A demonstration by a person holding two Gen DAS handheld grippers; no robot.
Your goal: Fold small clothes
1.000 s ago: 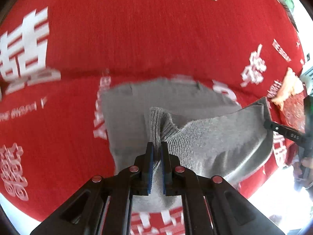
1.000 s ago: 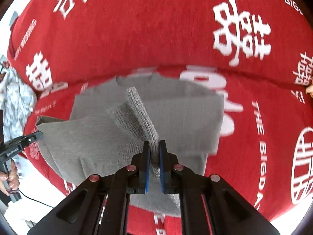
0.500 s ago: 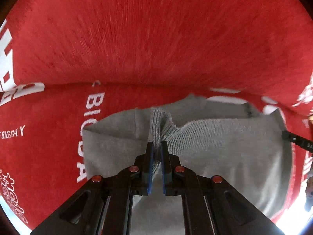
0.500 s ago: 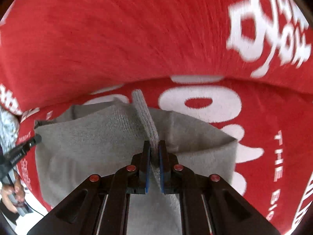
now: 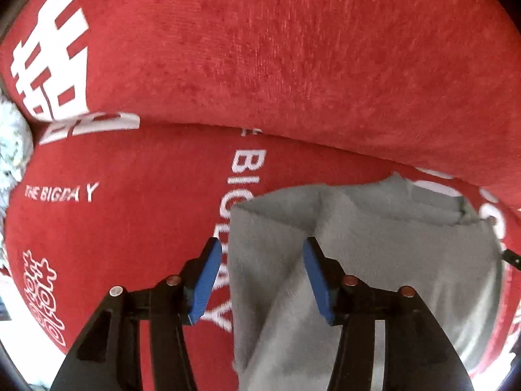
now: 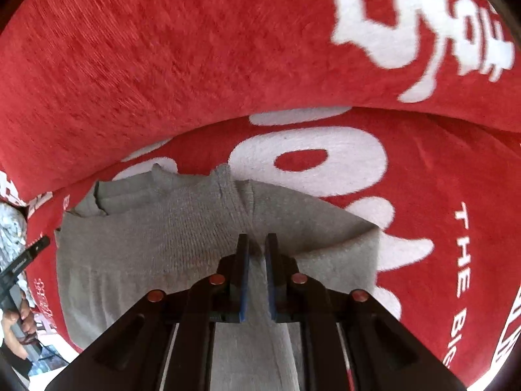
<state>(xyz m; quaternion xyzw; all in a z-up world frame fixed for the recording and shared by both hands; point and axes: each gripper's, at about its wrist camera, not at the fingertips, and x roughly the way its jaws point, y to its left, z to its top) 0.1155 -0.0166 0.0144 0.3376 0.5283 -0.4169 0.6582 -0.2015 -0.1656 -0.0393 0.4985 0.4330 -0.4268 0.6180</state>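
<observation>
Now the left claw stands wide open, where half a second ago it pinched the ribbed hem of the grey garment. The cloth lies slack on the red blanket, its left edge running up between the 2 blue pads, untouched by either. Off to that claw's far left, a pale fluffy item sits at the blanket's edge.

Moving right, the right claw remains closed on the ribbed hem, which rises in a ridge just ahead of its tips; the folded body spreads to its left and beneath it. I judge the fold laid down on the left side, with only the right release outstanding before the next fold.
</observation>
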